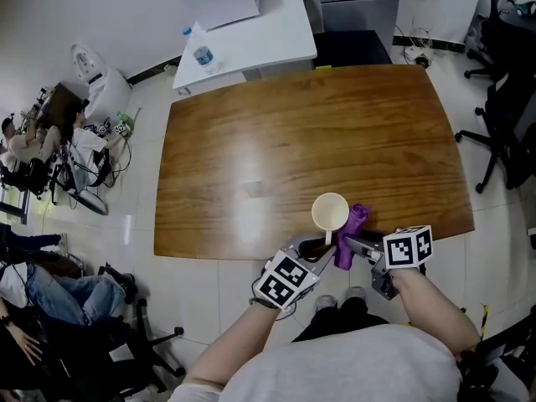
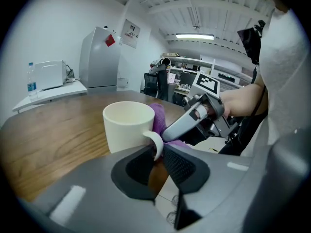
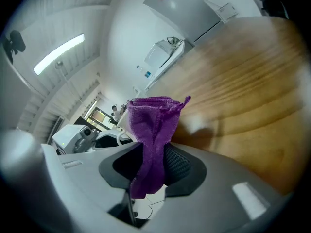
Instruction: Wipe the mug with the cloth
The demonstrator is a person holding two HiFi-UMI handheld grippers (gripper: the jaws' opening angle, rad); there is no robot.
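Mug (image 1: 330, 212) is braced by its handle (image 2: 156, 142) in my clamped left hand-held gripper (image 2: 158, 152) so my right hand-held gripper (image 3: 153, 154), pinching the cloth (image 3: 153, 120), can wipe it.

A brown wooden table (image 1: 335, 132) fills the middle. Beyond its far-left corner, a white side table (image 1: 268, 40) bears a water bottle (image 1: 202, 54). Black office chairs (image 1: 505, 111) stand far right.
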